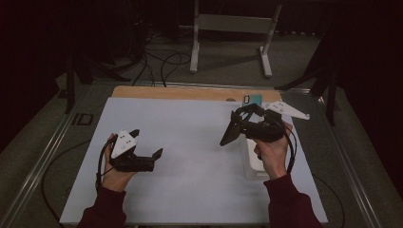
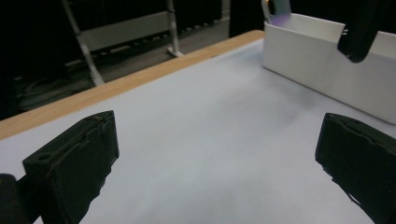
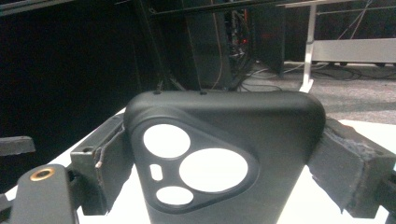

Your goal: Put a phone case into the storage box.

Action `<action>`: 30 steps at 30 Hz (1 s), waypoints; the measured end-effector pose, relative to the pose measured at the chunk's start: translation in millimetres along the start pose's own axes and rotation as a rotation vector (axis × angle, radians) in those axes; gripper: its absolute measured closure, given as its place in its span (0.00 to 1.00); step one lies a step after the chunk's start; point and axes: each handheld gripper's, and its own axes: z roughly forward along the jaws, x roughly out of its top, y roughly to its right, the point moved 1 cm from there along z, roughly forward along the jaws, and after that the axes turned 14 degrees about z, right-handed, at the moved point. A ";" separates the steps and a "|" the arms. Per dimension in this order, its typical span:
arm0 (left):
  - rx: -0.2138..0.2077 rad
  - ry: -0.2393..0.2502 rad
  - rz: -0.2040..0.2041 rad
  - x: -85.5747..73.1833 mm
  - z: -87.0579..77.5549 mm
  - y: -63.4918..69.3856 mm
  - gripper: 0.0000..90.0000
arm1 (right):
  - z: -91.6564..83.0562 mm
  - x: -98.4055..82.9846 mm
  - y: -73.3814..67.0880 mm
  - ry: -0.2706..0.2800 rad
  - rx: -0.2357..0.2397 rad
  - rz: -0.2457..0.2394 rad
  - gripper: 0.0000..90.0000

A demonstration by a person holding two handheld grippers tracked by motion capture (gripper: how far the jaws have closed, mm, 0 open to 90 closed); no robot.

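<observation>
My right tool (image 1: 237, 127) is clenched on a black phone case (image 3: 224, 154), its two jaws pressing the case's long sides; in the right gripper view the case stands upright between them with its camera cut-outs facing me, one large round opening, two smaller ones and a little slot. In the high view I hold that tool lifted above the right half of the tabletop (image 1: 190, 142), and the case (image 1: 232, 133) slants down and to the left from the jaws, clear of the white surface. Just beneath my right hand (image 1: 272, 154) stands a white bin (image 1: 252, 166), close to the tabletop's right edge; in the left gripper view its pale wall (image 2: 317, 65) rises at the upper right, with the dark tip of the case hanging in front of it. A teal object (image 1: 252, 99) lies at the far edge, just beyond my right tool. My left tool (image 1: 149, 142) is released, jaws spread wide with bare tabletop between them, held low over the left half of the tabletop, well apart from the bin. The wooden far edge (image 2: 140, 79) of the tabletop runs across the left gripper view.
</observation>
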 end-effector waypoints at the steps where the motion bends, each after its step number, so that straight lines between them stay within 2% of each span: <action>1: 0.007 -0.002 -0.002 -1.8 -1.0 -0.7 0.00 | 0.0 1.1 0.6 0.004 -0.007 0.002 0.15; 2: 0.007 -0.002 -0.002 -1.8 -1.0 -0.7 0.00 | 0.0 1.1 0.6 0.004 -0.007 0.002 0.15; 4: 0.039 -0.008 -0.003 -10.2 -5.1 -3.3 0.00 | 0.2 3.8 2.7 0.009 -0.012 0.003 0.15; 9: 0.082 -0.012 -0.020 -23.7 -14.5 -7.0 0.00 | 1.1 8.6 6.4 0.019 -0.026 -0.003 0.15; 13: 0.105 -0.014 -0.027 -29.9 -19.8 -9.1 0.00 | 3.0 12.5 9.5 0.025 -0.040 0.001 0.15; 22: 0.124 -0.029 -0.046 -40.0 -23.2 -12.4 0.00 | 7.2 20.9 14.1 0.044 -0.065 -0.006 0.15; 30: 0.134 -0.023 -0.059 -42.7 -25.9 -14.8 0.00 | 11.2 24.7 22.1 0.051 -0.090 0.013 0.15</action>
